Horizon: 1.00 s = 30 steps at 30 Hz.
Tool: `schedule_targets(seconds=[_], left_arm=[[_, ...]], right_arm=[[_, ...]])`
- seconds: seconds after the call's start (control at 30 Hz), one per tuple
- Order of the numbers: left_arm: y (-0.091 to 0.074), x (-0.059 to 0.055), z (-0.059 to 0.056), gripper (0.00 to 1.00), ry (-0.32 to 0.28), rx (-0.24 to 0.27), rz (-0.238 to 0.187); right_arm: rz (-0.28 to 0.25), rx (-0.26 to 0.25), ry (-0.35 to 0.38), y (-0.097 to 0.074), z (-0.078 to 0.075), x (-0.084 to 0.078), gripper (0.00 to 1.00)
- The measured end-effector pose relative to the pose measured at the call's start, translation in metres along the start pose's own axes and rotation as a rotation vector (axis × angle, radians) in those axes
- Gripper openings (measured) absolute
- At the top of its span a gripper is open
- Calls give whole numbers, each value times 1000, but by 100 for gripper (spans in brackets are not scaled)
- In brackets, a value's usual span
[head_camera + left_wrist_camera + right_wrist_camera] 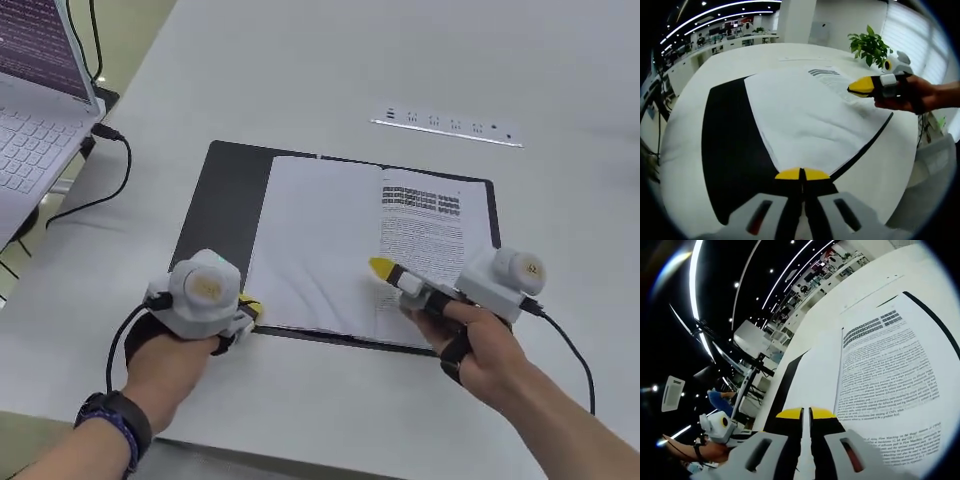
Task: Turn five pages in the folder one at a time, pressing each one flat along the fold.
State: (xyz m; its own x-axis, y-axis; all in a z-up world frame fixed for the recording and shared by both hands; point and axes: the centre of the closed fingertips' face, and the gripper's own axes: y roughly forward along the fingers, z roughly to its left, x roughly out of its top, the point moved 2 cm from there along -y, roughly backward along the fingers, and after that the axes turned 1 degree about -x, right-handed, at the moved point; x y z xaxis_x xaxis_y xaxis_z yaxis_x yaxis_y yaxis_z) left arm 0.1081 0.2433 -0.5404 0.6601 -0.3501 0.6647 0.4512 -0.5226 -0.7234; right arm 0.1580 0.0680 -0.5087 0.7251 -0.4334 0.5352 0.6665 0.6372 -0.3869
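Observation:
A black folder [222, 205] lies open on the white table, a blank white page [315, 240] turned to its left half and a printed page [425, 235] on the right. My left gripper [248, 310] rests shut at the folder's near left edge, its yellow tips [802, 174] against the blank page's corner [805, 150]. My right gripper [382, 268] is shut, yellow tips [806, 413] hovering low by the fold over the printed page [890, 375]. It also appears in the left gripper view as the right gripper [860, 86].
A laptop [30, 110] with a black cable [115, 170] sits at the table's left edge. A white power strip [447, 126] lies beyond the folder. A potted plant [869, 46] stands at the table's far side.

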Motion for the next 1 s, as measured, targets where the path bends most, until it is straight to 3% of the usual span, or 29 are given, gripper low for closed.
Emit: schedule_targets(seconds=[0.4,0.7,0.77,1.0], left_arm=[[3,0,1,0,7,7,16],[4,0,2,0,16,10,17],[4,0,2,0,13,10,17],[5,-1,2,0,20,9,17]], right_arm=[[-34,-23,26,21,-12,16,0],[-33,-68,56,36,-25,12,0],[-53,-56,83,37,-25,15,0],[-74,-58,66,45,-24,24,0]])
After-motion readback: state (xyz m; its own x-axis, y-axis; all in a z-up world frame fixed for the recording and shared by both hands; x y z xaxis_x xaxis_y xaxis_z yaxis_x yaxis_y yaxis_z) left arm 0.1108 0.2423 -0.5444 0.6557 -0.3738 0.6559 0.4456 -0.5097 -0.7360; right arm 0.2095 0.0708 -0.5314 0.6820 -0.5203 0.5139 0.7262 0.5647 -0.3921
